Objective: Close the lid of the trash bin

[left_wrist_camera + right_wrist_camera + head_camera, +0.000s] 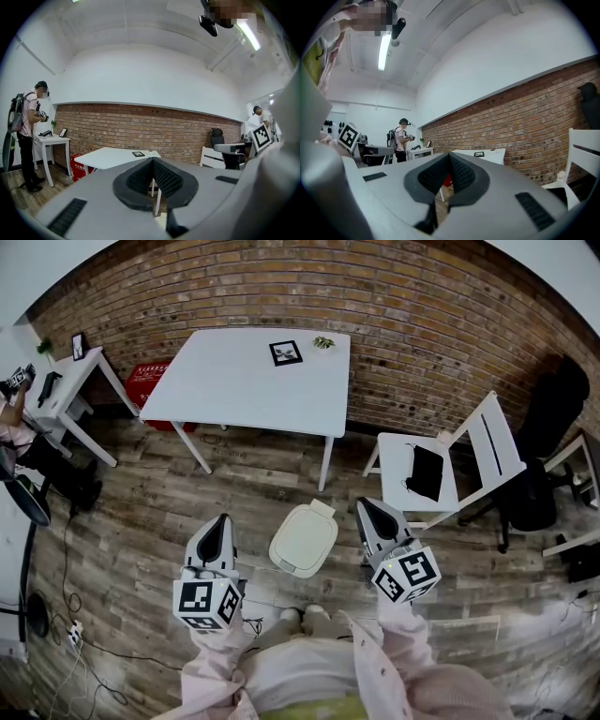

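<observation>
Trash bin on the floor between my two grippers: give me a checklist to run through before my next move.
1. Trash bin upright on the floor, in full view: ok.
2. Lid down: ok, it looks flat on the bin from the head view.
3. Left gripper jaws together, nothing between them: ok.
4. Right gripper jaws together, nothing between them: ok.
5. Grippers off the bin: ok, one shows at each side and neither touches it.
6. Room around the bin: ok, the table and chair stand apart from it.
</observation>
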Tool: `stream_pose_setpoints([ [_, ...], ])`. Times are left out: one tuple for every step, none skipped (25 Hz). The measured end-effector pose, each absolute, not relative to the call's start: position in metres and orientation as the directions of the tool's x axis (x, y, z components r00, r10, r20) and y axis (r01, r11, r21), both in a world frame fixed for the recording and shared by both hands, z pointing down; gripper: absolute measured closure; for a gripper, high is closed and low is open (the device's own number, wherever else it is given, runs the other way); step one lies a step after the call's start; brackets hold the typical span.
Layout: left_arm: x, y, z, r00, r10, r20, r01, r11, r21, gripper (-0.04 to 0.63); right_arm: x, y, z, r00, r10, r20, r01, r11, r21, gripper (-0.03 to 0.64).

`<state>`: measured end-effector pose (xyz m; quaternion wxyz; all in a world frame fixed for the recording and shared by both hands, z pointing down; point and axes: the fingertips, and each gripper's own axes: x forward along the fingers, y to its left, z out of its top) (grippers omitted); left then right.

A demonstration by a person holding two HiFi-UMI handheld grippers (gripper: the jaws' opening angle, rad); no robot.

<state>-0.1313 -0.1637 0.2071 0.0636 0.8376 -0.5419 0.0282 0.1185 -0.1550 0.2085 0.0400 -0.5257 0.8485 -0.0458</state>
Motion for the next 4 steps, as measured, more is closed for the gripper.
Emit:
stream_pose_setpoints([
  [-0.1313,-0.1633,0.2078,0.411,-0.904,0.119,-0.911,-0.404,0.076,0.601,0.1187,-0.1545,0.2093,-0.442,-0.897,-0.019,-0.888,0.441,-0.127,0.614],
  [-0.1313,-0.1626,0.2086,0.41,-0.904,0.121,-0.912,-0.404,0.077,0.601,0.1191,-0.1538,0.2102,-0.441,-0.898,-0.018,-0.889,0.439,-0.131,0.614],
  [-0.1312,-0.1619,0.2095,0.41,-0.904,0.124,-0.912,-0.403,0.077,0.601,0.1197,-0.1531,0.2111,-0.439,-0.898,-0.017,-0.889,0.437,-0.134,0.614],
  [-0.1311,-0.1612,0.2105,0.41,-0.904,0.126,-0.912,-0.403,0.078,0.601,0.1203,-0.1523,0.2121,-0.437,-0.899,-0.016,-0.89,0.435,-0.136,0.614],
])
